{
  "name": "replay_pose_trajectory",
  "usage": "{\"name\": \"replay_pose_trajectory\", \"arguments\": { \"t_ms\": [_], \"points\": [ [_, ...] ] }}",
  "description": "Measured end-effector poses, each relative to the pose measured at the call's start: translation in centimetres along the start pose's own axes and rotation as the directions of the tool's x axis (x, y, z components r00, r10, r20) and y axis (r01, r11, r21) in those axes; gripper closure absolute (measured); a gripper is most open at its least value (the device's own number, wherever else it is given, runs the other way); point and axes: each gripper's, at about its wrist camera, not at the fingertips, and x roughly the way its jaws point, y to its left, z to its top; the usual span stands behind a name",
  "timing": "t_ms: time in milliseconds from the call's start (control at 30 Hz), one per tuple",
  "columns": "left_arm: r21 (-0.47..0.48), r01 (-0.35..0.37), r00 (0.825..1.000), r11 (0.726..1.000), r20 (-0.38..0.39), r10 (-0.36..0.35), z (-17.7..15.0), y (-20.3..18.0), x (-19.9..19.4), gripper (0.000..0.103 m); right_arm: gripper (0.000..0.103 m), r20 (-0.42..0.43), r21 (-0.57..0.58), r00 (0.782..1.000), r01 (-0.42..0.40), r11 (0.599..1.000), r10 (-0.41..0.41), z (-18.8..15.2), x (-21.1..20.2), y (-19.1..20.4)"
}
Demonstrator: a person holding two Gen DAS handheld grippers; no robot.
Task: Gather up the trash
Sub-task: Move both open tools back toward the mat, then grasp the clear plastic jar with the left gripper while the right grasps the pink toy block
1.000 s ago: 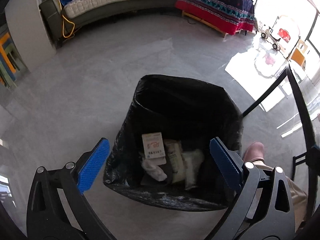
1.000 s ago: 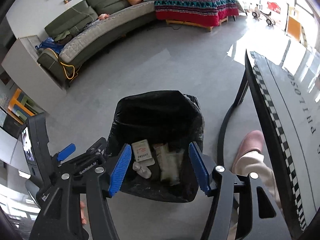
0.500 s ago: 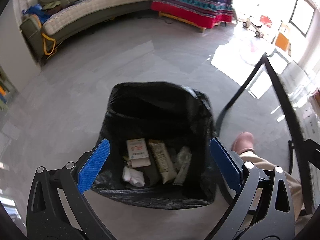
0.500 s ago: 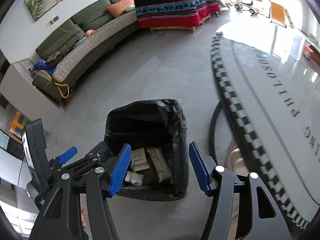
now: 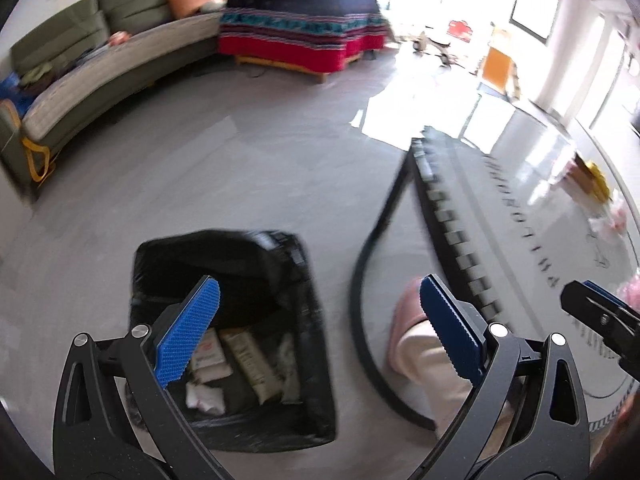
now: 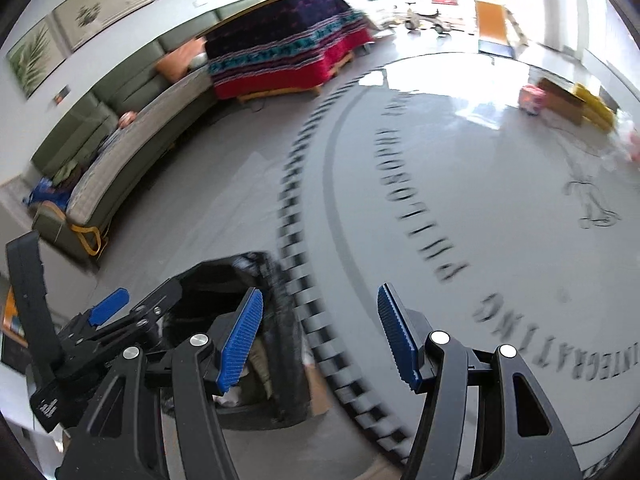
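Observation:
A bin lined with a black bag [image 5: 304, 292] stands on the floor beside a round table; it also shows in the right wrist view [image 6: 276, 284]. Inside lie a white packet [image 5: 210, 354], a beige wrapper [image 5: 256, 364] and crumpled tissue [image 5: 204, 394]. My left gripper [image 5: 320, 332] is open and empty above the bin's right side. My right gripper [image 6: 320, 336] is open and empty over the table's edge. Pink, yellow and brown items [image 6: 560, 96] lie blurred at the far side of the table.
The round grey table [image 6: 480, 184] has a checkered rim and black lettering, on a black curved leg [image 5: 360, 280]. A person's pink slipper [image 5: 404, 320] is by the bin. A green sofa [image 5: 100, 72] and a red-draped bed [image 5: 300, 36] stand at the back.
Both grippers have risen and swung right, away from over the bin toward the table top. Both stay open and empty. The views are now motion-blurred.

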Motion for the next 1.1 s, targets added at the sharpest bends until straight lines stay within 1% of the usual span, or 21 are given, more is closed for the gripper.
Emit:
{"name": "replay_pose_trajectory", "arguments": {
  "t_ms": [233,400,567,767,933,1033,1100],
  "points": [
    [0.098,0.076,0.997,0.992,-0.007,-0.075,2.3,-6.7,1.4,0.006,0.042,0.016,0.091,0.997,0.073,0.993,-0.075,2.8,-0.4,-6.9],
    [0.179,0.119,0.993,0.977,-0.01,-0.119,4.1,-12.0,2.6,0.006,0.042,0.017,0.138,0.99,0.139,0.981,-0.143,5.0,-0.4,-12.1],
    [0.256,0.158,0.987,0.954,-0.034,-0.154,5.5,-17.0,4.6,0.006,0.042,0.014,0.191,0.976,0.21,0.959,-0.217,7.8,0.2,-17.1],
    [0.348,0.191,0.981,0.918,-0.048,-0.186,7.0,-22.3,7.1,0.006,0.042,0.005,0.263,0.963,0.259,0.929,-0.27,11.4,1.6,-22.9],
    [0.391,0.209,0.978,0.896,-0.065,-0.199,8.4,-25.4,9.0,0.006,0.042,-0.017,0.266,0.955,0.29,0.92,-0.296,14.8,4.3,-25.9],
    [0.424,0.204,0.979,0.883,-0.064,-0.195,9.4,-27.4,10.2,0.006,0.042,-0.02,0.252,0.952,0.302,0.919,-0.307,17.0,6.1,-26.7],
    [0.431,0.208,0.978,0.878,-0.07,-0.197,9.7,-28.2,10.8,0.006,0.042,-0.02,0.236,0.947,0.316,0.919,-0.321,18.2,7.1,-26.9]
  ]
}}
